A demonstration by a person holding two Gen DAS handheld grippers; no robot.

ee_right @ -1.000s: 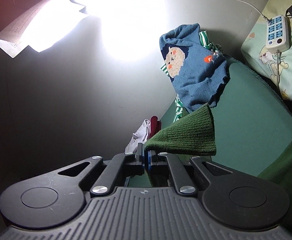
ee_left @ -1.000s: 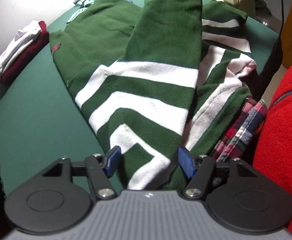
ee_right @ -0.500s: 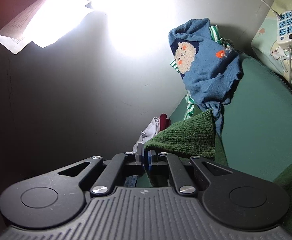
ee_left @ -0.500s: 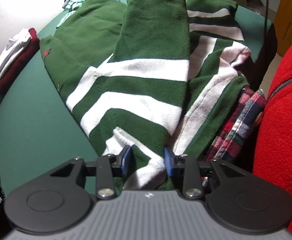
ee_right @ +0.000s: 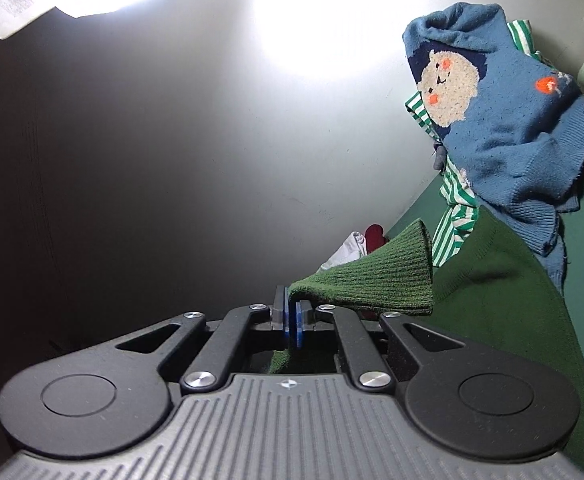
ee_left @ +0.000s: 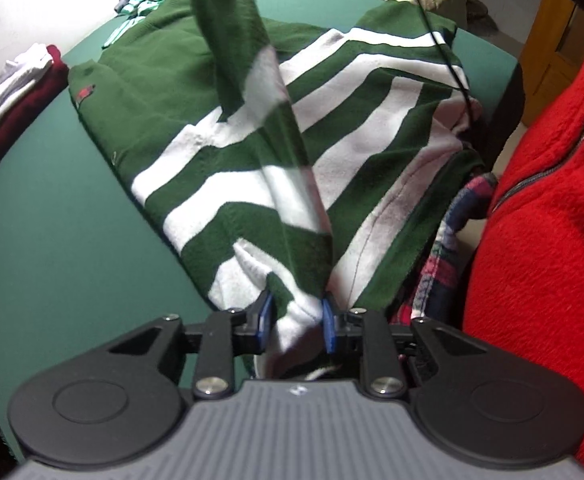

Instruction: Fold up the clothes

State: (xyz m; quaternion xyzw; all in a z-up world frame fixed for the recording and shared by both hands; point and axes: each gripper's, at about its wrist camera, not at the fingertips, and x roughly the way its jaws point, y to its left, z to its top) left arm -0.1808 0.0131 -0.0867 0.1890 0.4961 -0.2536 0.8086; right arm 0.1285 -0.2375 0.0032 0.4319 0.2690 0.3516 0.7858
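My left gripper (ee_left: 295, 322) has its fingers (ee_left: 265, 317) narrowed around a bunched fold of the green-and-white striped fleece sweater (ee_left: 227, 184), which lies spread on the green counter (ee_left: 43, 216). My right gripper (ee_right: 292, 322) has its fingers pinched on the sweater's ribbed green cuff (ee_right: 376, 280), lifted near a blue knit jumper with a bear face (ee_right: 504, 120). A folded white and maroon stack (ee_left: 7, 96) sits at the counter's left edge.

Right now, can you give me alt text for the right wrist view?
The right gripper is shut on the ribbed green cuff of the green sweater. Beyond it, a blue knit sweater with a face patch lies on a green-and-white striped garment, against a brightly lit wall.
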